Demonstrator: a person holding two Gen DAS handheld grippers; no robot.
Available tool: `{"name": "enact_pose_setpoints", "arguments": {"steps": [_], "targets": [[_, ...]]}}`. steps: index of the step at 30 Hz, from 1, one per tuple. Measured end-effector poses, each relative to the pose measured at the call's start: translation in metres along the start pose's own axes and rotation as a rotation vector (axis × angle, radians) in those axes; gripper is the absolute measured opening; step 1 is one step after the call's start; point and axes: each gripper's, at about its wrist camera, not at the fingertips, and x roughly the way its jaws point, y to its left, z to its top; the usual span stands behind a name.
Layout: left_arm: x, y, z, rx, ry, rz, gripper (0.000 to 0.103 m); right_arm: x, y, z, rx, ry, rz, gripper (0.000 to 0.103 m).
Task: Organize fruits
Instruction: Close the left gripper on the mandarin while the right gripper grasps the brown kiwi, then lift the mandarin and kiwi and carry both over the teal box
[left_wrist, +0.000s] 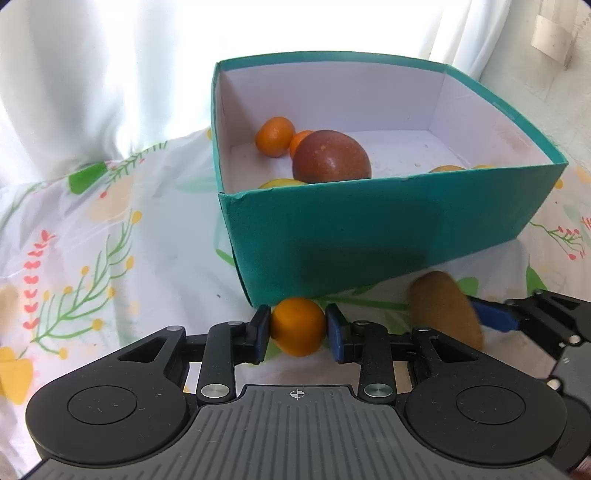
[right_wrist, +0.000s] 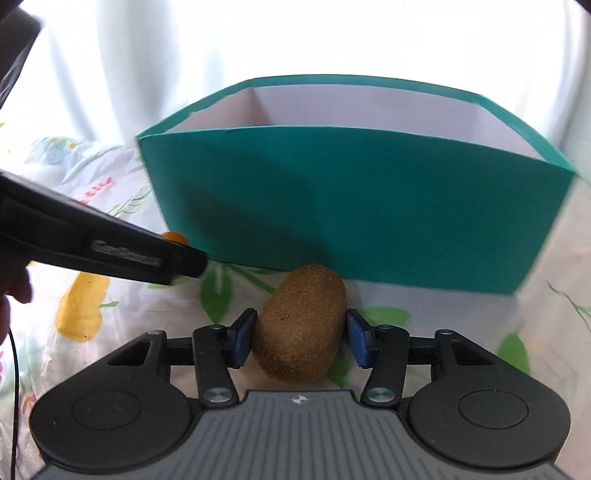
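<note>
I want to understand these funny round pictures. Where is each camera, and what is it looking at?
Left wrist view: sits on the left gripper, looking forward and down along its fingers at a small orange pinched between them, with the teal box behind.
Right wrist view: sits on the right gripper, looking at a kiwi between its fingers; part of a hand shows at the left edge.
Shared: both see the box, the kiwi, the orange, the flowered cloth and the other gripper.
</note>
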Motion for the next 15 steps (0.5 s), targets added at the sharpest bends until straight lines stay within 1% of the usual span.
{"name": "enact_pose_setpoints", "arguments": {"steps": [8, 13, 15], "targets": [[-0.025, -0.019, -0.01, 0.022, -0.013, 0.025, 0.036, -0.058, -0.022, -0.008, 0.032, -0.088, -0.083, 0.051], [-0.048, -0.028, -0.009, 0.029, -0.059, 0.059, 0.036, -0.091, -0.031, -0.005, 0.038, -0.152, -0.125, 0.051], [-0.059, -0.032, -0.006, 0.029, -0.081, 0.067, 0.036, -0.099, -0.035, 0.002, 0.032, -0.186, -0.137, 0.051]]}}
